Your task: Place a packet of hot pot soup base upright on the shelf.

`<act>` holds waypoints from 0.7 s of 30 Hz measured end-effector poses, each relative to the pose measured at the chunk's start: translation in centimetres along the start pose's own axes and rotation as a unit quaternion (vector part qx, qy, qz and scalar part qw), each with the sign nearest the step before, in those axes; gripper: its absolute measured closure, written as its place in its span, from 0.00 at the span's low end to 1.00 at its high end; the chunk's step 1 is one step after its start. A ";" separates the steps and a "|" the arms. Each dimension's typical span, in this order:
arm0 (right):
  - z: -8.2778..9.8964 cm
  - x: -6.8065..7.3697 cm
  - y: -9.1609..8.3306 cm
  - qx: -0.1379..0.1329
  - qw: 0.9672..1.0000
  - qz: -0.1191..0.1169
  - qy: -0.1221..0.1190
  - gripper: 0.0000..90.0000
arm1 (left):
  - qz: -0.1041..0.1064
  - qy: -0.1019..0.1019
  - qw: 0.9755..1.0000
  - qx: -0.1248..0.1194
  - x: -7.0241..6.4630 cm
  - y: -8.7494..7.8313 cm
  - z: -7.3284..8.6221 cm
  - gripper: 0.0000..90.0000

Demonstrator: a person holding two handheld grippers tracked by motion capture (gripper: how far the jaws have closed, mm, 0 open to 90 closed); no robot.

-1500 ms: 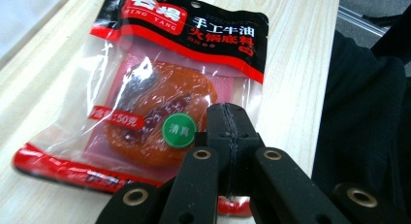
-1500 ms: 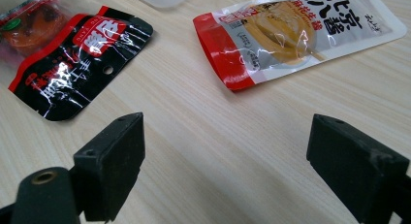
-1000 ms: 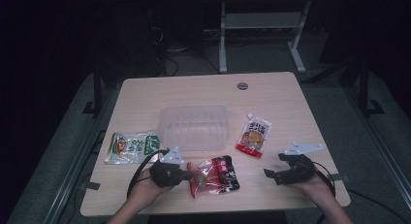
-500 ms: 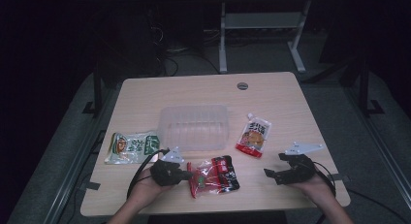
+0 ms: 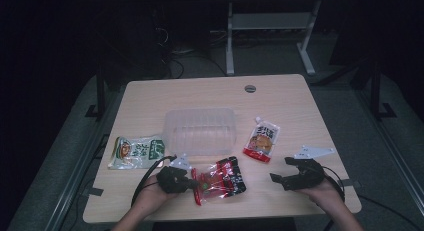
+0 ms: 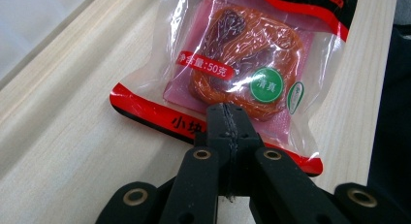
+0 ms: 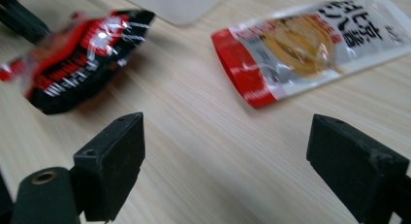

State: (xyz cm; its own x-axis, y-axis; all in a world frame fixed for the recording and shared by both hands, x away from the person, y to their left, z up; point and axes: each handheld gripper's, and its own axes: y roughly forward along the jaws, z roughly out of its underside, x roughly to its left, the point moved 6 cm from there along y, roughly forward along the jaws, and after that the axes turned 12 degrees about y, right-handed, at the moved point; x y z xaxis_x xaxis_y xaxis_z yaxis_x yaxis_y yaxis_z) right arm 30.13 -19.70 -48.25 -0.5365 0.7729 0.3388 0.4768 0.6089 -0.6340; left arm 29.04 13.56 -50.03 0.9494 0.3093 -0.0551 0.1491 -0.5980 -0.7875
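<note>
Bench [image 5: 150,96], pale wood, left to right in the high view:
- Green-and-white packet [image 5: 136,152], left of centre, flat.
- Left hand-held gripper [image 5: 192,181], lower centre-left, jaws pressed onto the edge of the red-and-black packet [image 5: 220,177].
- Clear plastic tub [image 5: 200,130], centre.
- Red-and-white pouch [image 5: 263,139], right of centre.
- Right hand-held gripper [image 5: 280,172], lower right, jaws spread, holding nothing.

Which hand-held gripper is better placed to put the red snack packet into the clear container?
Left hand-held gripper: shut on the red snack packet, beside the clear container. The right is open.
</note>
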 end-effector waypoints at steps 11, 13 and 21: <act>-1.8 3.8 1.4 -0.018 0.998 -0.058 -0.009 0.15 | 0.001 0.003 1.000 0.013 0.1 0.1 0.3 1.00; -2.1 4.3 1.7 -0.020 0.998 -0.067 -0.008 0.15 | 0.001 0.003 1.000 0.014 0.1 0.1 0.3 1.00; -3.2 6.6 4.0 -0.006 0.995 -0.097 -0.024 0.15 | -0.003 -0.005 1.000 0.010 -0.1 0.1 0.1 1.00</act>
State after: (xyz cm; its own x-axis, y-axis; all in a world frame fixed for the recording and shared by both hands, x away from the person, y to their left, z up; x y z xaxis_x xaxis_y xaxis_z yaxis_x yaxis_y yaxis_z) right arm 30.73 -11.54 -46.33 -0.6517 0.6319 0.4196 0.3693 0.7475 -0.5521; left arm 28.95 13.56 -50.23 0.9458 0.3200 -0.0555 0.1496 -0.5809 -0.8001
